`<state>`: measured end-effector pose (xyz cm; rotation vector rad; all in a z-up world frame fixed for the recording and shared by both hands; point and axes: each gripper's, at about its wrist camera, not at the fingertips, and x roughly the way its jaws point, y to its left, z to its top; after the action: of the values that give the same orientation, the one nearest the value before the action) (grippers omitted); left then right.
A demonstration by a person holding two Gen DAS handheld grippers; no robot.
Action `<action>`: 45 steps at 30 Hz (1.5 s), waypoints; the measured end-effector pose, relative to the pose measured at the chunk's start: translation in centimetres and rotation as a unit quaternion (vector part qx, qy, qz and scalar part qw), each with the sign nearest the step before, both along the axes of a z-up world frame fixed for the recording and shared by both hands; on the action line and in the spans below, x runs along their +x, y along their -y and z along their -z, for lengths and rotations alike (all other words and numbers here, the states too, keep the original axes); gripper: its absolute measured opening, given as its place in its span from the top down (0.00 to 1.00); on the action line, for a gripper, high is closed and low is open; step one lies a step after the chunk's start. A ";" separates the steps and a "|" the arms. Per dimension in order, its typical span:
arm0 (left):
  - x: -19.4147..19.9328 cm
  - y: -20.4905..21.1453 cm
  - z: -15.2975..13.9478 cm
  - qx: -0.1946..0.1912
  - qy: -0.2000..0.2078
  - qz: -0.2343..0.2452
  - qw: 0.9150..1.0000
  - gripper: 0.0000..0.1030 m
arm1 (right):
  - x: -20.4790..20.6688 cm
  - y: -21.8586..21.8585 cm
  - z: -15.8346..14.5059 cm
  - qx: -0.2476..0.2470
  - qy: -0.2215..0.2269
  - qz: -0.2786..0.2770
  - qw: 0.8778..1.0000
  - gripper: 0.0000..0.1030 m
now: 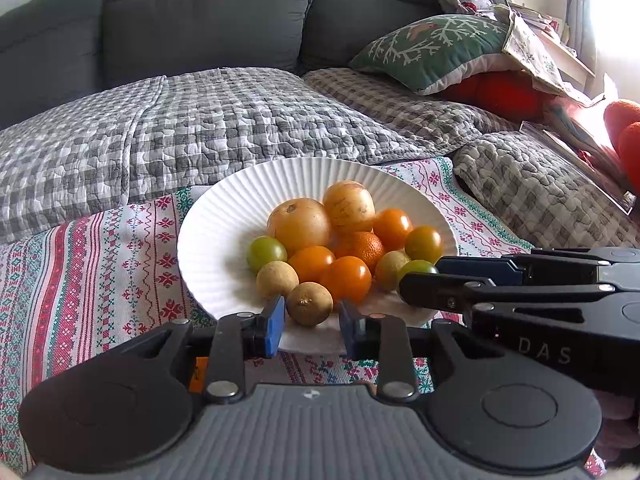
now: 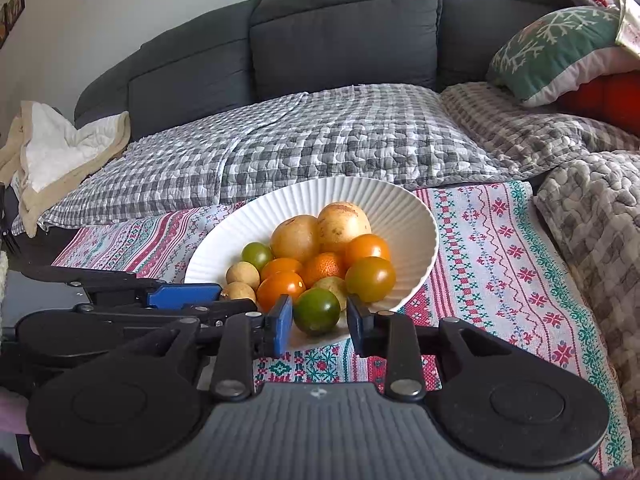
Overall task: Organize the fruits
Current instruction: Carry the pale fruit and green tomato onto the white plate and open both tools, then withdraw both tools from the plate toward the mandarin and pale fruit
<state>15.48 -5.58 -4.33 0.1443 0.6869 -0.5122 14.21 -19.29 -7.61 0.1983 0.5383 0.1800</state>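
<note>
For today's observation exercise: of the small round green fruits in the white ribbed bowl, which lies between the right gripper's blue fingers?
The dark green fruit at the bowl's near rim; the other greens sit farther back, one beside the large yellow fruit.

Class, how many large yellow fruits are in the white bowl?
2. Both top the pile in the white bowl: one large yellow fruit at back left, the other beside it, right. None seems hidden.

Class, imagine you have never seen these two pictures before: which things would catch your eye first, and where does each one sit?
First, the white ribbed bowl heaped with orange, green and tan round fruits, standing on the red-and-green embroidered cloth. Next, the left gripper, its blue-padded fingers flanking a small tan round fruit at the near rim, and the right gripper flanking a green round tomato. Behind stands a dark grey sofa.
</note>
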 end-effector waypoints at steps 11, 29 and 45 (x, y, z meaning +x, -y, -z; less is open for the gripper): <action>-0.8 -0.7 -0.8 0.001 0.006 -0.008 1.000 0.60 | -0.8 0.4 -0.8 0.000 0.009 0.001 1.000 0.65; -3.3 -2.8 -2.0 0.009 0.002 -0.009 1.000 0.40 | -3.1 0.0 -1.4 -0.011 0.001 -0.003 1.000 0.48; -5.7 -4.4 -1.5 0.034 -0.014 -0.020 0.999 0.20 | -4.9 -0.2 -1.0 -0.036 -0.018 -0.005 0.999 0.28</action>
<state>9.82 -1.14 -2.86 0.1865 0.7342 -0.4536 9.33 -19.04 -6.57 0.1296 0.5814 0.1675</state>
